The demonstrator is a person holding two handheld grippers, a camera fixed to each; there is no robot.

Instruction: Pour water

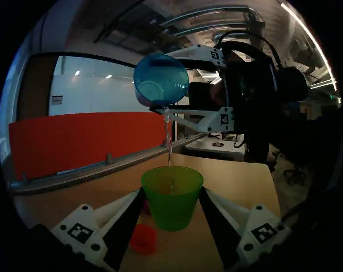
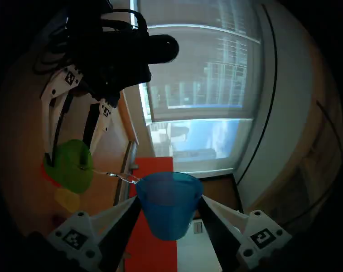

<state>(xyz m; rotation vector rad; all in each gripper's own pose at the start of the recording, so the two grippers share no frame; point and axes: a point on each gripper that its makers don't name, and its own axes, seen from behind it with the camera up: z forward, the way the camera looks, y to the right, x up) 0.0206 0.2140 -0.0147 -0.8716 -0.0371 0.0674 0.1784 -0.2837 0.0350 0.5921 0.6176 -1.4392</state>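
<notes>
My left gripper [image 1: 172, 206] is shut on a green cup [image 1: 172, 196], held upright above the wooden table [image 1: 234, 181]. Above it, the right gripper [image 1: 164, 81] grips a blue cup [image 1: 161, 80] tipped on its side, mouth toward me. A thin stream of water [image 1: 168, 140] falls from its rim into the green cup. In the right gripper view, my right gripper [image 2: 169, 213] is shut on the blue cup [image 2: 168, 206]. The water stream [image 2: 117, 176] runs across to the green cup [image 2: 70, 165], which sits between the left gripper's white fingers [image 2: 50, 106].
A small red cup [image 1: 143, 239] and a bit of pink object [image 1: 146, 207] stand on the table under the green cup. An orange divider panel [image 1: 80, 138] and metal rail [image 1: 103, 163] run along the table's far edge. Large windows [image 2: 203, 90] lie beyond.
</notes>
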